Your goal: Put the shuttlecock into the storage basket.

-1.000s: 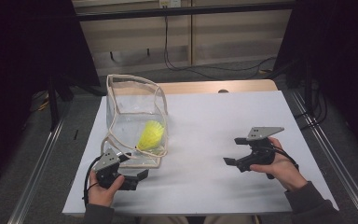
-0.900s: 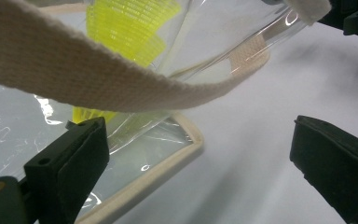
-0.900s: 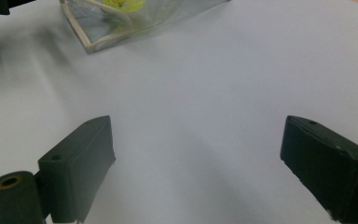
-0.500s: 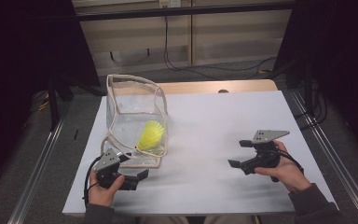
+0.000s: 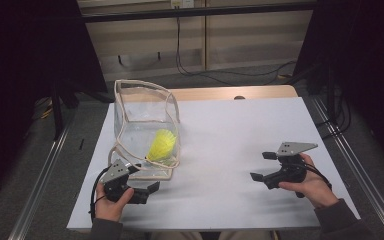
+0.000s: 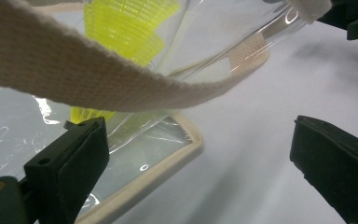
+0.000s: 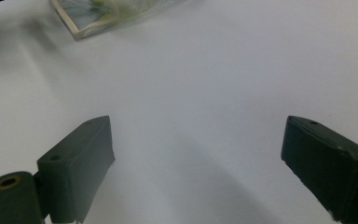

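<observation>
A clear plastic bag (image 5: 142, 117) with beige trim stands on the left of the white table (image 5: 240, 130). Inside it, low down, lies a yellow ribbed object (image 5: 161, 145). My left gripper (image 5: 145, 179) is open at the bag's near corner. In the left gripper view the left gripper (image 6: 200, 172) has the bag's beige bottom edge (image 6: 168, 172) between its spread jaws, a beige strap (image 6: 98, 79) crosses above, and the yellow object (image 6: 126, 28) shows through the plastic. My right gripper (image 5: 262, 166) is open over bare table at the right, the right gripper (image 7: 196, 172) holding nothing.
The table's wooden far edge (image 5: 230, 93) lies behind the white sheet. Metal rails (image 5: 350, 165) run along both sides. Cables (image 5: 190, 65) hang at the back. The bag's corner (image 7: 107, 14) shows far off in the right gripper view.
The right gripper has drawn back toward the near edge and a little to the right, staying open. The left gripper and the bag have not moved.
</observation>
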`<state>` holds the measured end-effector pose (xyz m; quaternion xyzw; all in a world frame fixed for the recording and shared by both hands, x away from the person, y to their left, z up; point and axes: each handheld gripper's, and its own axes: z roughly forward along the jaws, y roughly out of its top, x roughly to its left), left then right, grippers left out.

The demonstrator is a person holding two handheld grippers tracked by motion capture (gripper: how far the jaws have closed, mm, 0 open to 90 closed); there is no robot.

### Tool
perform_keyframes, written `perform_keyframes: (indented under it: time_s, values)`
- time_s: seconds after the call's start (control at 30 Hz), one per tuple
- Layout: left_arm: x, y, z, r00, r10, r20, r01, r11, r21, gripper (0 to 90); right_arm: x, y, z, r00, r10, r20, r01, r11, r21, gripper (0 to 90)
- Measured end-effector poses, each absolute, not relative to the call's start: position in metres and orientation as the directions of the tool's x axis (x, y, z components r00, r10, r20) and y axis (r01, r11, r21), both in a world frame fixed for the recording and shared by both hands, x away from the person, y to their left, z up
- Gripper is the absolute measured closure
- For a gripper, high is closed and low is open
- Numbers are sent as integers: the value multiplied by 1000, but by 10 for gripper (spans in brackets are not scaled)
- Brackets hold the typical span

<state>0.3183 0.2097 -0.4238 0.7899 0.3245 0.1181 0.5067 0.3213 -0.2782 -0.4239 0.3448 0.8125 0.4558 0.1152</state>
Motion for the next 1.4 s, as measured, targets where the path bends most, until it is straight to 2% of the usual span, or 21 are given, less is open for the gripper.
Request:
perform_keyframes:
  time_s: [1.4]
  values:
    - [319,208,-423,766,627,-143,393,-280,876,46,303,-302,-432,-712,693,114,447,322,835,84]
